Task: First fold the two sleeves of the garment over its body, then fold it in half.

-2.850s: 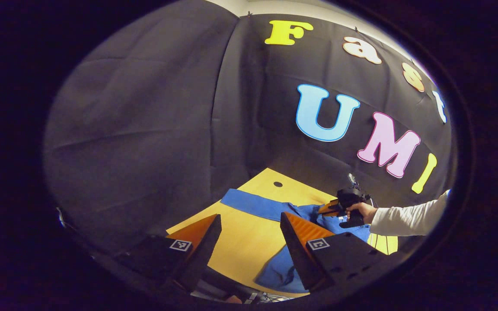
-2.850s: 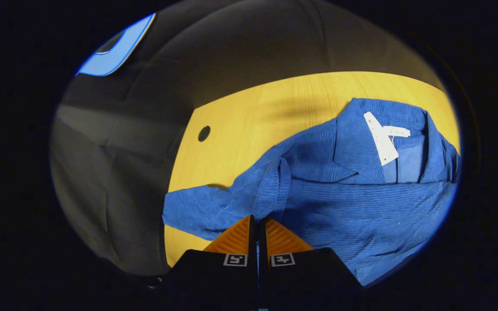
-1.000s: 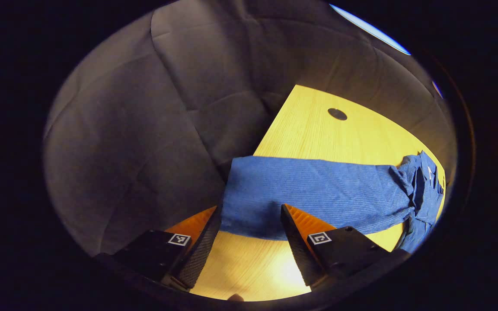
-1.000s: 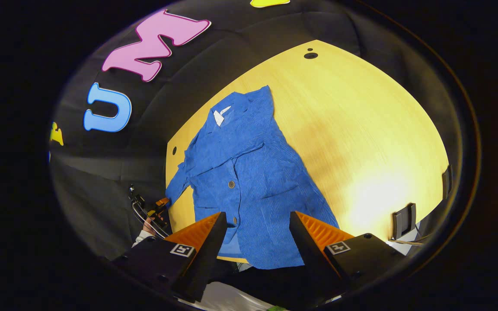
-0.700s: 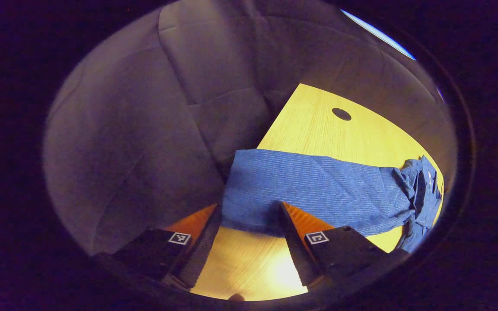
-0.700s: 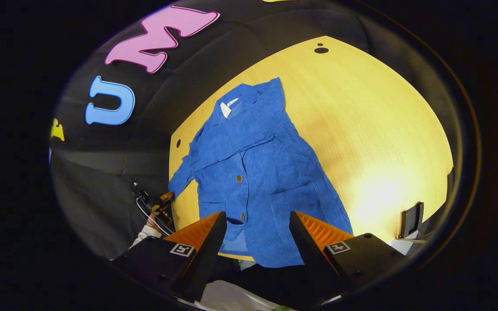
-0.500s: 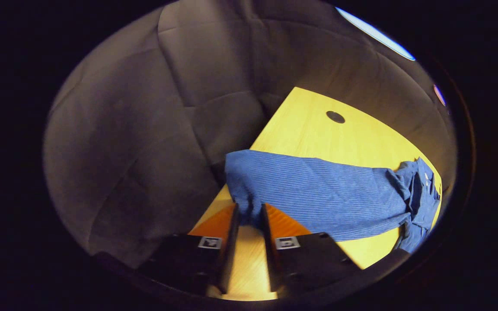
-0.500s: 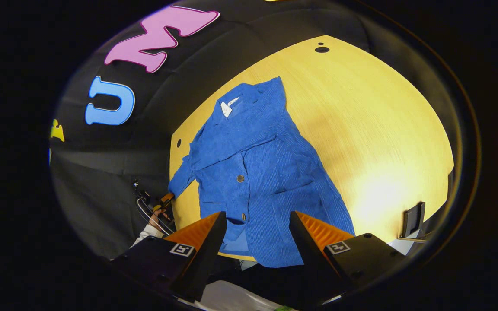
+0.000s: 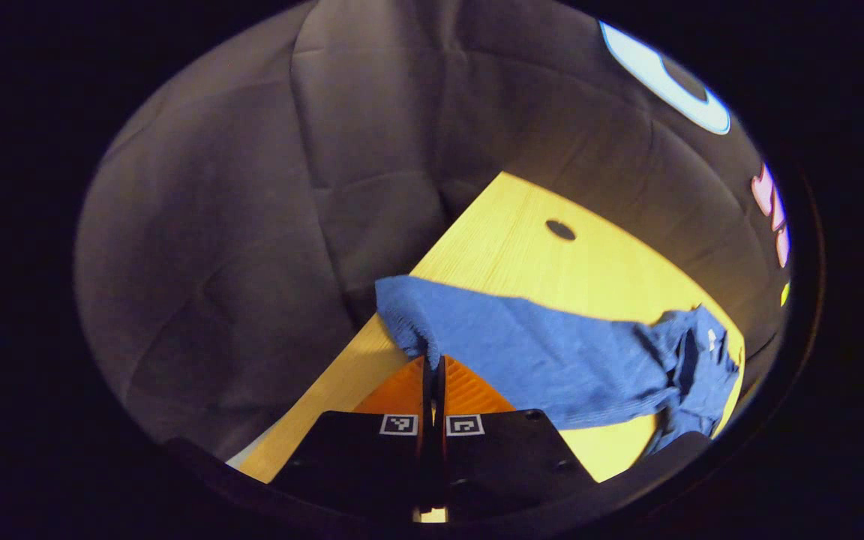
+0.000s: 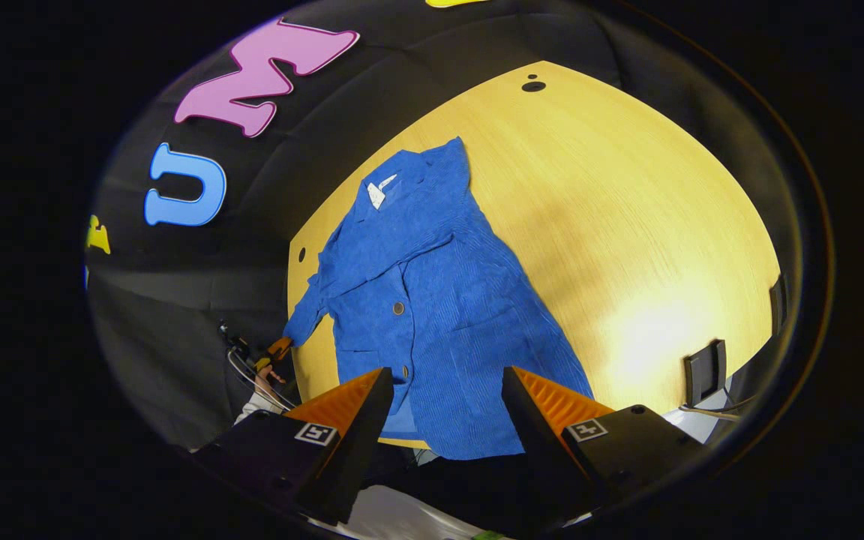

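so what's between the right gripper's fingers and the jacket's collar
In the right gripper view, the blue jacket's own body, buttons included, spans from the open right gripper up to the collar; nothing else lies on it.

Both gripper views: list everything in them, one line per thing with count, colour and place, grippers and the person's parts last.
garment: one, blue, spread flat on the table, one sleeve stretched to the table edge.
tag: one, white, at the garment's collar.
table: one, light wood, round holes near its far edge.
left gripper: one, shut on the sleeve's cuff.
right gripper: one, open, above the garment's hem.
hand: one, holding the left gripper beside the table.
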Tool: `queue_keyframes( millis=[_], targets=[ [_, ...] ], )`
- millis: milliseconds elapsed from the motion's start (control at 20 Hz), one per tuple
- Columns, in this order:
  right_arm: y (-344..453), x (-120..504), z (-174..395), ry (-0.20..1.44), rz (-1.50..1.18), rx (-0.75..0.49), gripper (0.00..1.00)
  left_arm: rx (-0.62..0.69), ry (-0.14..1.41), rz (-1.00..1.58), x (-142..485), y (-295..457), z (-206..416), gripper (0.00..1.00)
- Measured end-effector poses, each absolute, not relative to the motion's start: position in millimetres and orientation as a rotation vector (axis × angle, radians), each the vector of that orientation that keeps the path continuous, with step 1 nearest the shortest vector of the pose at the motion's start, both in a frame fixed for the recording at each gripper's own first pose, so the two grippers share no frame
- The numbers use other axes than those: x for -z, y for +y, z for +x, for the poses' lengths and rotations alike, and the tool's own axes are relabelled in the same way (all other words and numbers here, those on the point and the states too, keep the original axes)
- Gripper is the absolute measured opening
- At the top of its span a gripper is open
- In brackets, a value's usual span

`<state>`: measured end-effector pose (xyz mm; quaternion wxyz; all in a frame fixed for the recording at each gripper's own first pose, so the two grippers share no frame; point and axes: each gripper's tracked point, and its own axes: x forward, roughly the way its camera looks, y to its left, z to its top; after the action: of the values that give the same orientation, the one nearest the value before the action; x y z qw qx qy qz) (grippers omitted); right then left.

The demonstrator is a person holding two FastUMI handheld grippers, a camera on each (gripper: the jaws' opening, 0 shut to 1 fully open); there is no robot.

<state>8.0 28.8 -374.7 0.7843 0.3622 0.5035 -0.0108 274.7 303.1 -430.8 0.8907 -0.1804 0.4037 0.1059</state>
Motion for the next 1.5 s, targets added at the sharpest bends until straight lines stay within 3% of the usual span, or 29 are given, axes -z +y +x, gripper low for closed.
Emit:
queue_keyframes(
  millis=[400, 700, 900, 1100, 1250, 1500],
  targets=[
    [8, 386, 34, 1.081, 0.843, -0.051, 0.94, -0.055, 0.554, -0.338, 281, 220, 307, 0.00],
    [-25, 379, 44, 1.074, 0.823, -0.119, 0.94, 0.149, 0.475, -0.285, 195, 59, 322, 0.00],
    [-51, 380, 45, 1.073, 0.828, -0.127, 0.94, 0.305, 0.479, -0.264, 171, -72, 328, 0.00],
    [-77, 387, 41, 1.072, 0.811, -0.125, 0.94, 0.398, 0.568, -0.256, 200, -191, 330, 0.00],
    [-89, 403, 37, 1.095, 0.816, -0.112, 0.94, 0.374, 0.845, -0.166, 285, -253, 317, 0.00],
    [-100, 419, 40, 1.093, 0.815, -0.112, 0.94, 0.365, 0.983, 0.038, 347, -296, 299, 0.00]
  ],
)
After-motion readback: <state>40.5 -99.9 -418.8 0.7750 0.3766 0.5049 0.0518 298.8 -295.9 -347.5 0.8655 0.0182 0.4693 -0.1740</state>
